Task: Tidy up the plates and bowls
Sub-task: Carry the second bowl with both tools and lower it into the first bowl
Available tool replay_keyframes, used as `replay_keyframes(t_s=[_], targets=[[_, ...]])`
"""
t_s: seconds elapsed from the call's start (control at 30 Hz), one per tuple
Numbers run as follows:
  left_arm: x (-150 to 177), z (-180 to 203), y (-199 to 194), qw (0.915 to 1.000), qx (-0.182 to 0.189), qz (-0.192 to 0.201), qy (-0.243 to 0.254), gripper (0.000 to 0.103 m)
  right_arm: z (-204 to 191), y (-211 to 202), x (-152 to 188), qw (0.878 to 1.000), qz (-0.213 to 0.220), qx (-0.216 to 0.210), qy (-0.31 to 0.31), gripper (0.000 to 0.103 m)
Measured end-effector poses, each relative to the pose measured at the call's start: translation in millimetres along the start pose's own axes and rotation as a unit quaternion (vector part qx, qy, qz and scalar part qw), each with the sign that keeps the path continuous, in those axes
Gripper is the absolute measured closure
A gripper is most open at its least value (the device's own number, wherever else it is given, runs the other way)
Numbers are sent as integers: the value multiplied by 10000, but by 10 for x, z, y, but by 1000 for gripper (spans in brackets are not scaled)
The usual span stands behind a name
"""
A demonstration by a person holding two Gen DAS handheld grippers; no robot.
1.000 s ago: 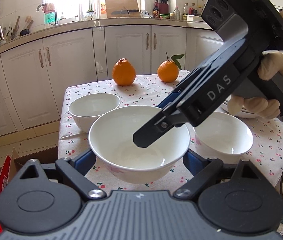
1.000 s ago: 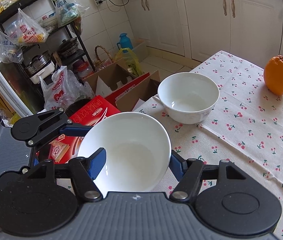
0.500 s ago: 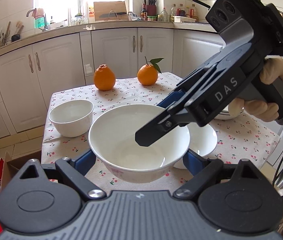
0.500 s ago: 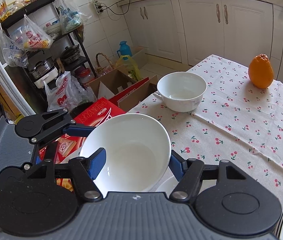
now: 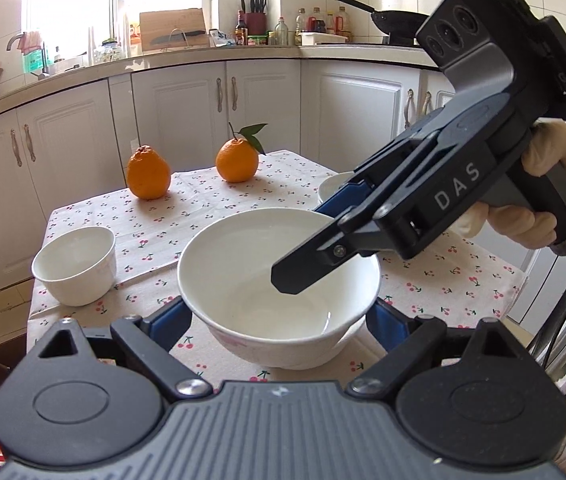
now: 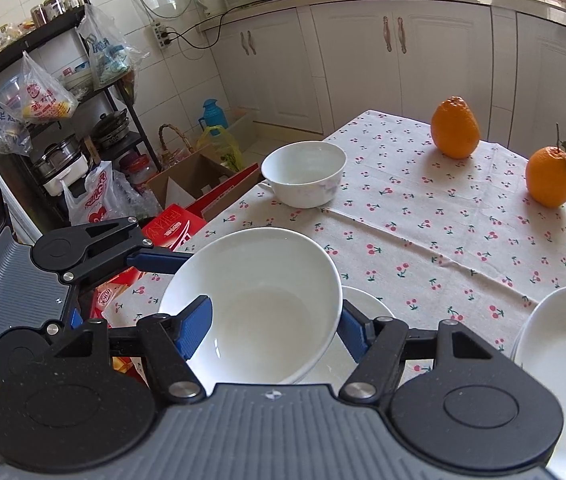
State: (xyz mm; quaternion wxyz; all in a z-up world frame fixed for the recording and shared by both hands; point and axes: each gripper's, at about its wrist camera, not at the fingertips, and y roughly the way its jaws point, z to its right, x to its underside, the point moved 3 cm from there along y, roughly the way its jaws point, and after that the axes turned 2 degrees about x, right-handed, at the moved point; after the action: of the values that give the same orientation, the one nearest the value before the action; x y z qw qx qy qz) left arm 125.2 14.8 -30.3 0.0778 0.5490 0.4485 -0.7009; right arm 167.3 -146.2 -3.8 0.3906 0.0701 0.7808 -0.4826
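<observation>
Covering the table is a cherry-print cloth [image 6: 443, 240], with white kitchen cabinets [image 5: 187, 108] behind. Both grippers share one white bowl [image 5: 267, 292], lifted above the cloth: the left gripper [image 5: 279, 320] spans it wide across its sides, while the right gripper [image 6: 275, 324] pinches its rim. A smaller bowl [image 6: 303, 172] and two oranges [image 6: 455, 128] sit further off.

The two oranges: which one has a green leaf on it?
The rounder orange on the right has a stem with a green leaf. The bumpy-topped orange on its left has none.
</observation>
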Motion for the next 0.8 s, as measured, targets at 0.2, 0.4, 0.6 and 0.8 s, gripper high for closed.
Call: replay_keyframes(t_s=[0.2, 0.4, 0.6, 0.8], targets=[[-47, 66, 181, 9998, 175, -16, 100, 10, 170, -60, 61, 9997, 10, 217, 126, 30], [-45, 81, 312, 9995, 272, -89, 90, 10, 270, -37, 111, 9992, -26, 341, 212, 30], [-24, 47, 368, 9994, 285, -171, 24, 10, 311, 44, 125, 9991, -95, 330, 256, 30], [-17, 25, 406, 9994, 281, -213, -34, 10, 321, 112, 127, 9989, -158, 372, 240, 30]])
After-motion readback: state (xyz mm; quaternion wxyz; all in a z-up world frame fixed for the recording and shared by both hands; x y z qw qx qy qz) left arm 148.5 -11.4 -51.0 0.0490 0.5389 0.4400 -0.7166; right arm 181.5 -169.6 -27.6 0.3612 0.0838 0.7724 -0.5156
